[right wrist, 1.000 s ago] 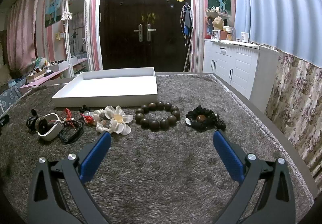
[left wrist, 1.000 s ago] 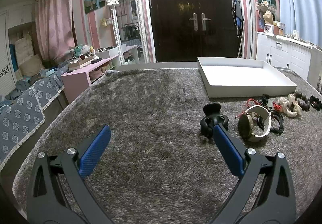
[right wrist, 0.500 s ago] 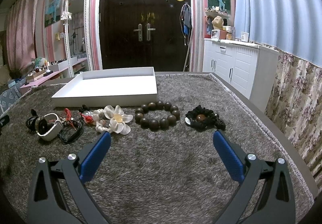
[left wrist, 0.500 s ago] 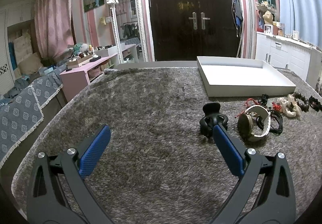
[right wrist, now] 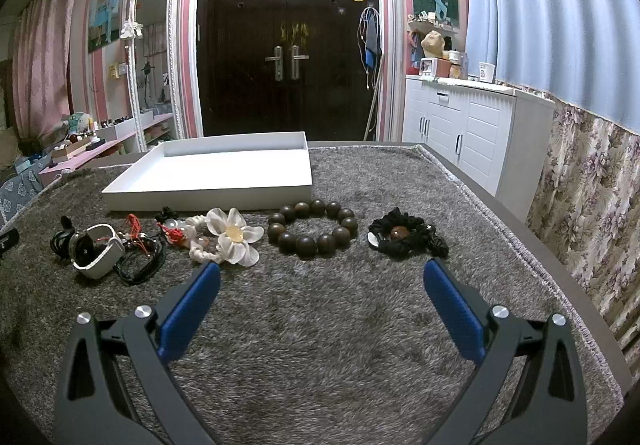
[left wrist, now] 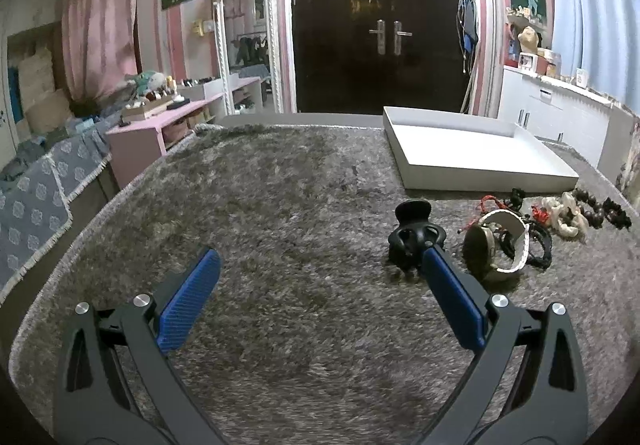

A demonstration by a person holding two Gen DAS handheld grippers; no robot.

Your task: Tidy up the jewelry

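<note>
Left view: left gripper (left wrist: pixel 316 273) spread wide, empty, over the grey rug (left wrist: pixel 260 205); black hair clip (left wrist: pixel 414 237) sits right by its right finger, white tray (left wrist: pixel 480 165) beyond.

Right view: right gripper (right wrist: pixel 320 281) also wide, nothing held. Bead bracelet (right wrist: pixel 314 227), flower (right wrist: pixel 234 235), black band (right wrist: pixel 404 235) lie w/ nothing in the tray (right wrist: pixel 208 191) yet. Looks like pre-pick; next needs a close on one piece.

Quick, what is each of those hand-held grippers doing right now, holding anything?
Left hand-held gripper: open, holding nothing.
Right hand-held gripper: open, holding nothing.
</note>
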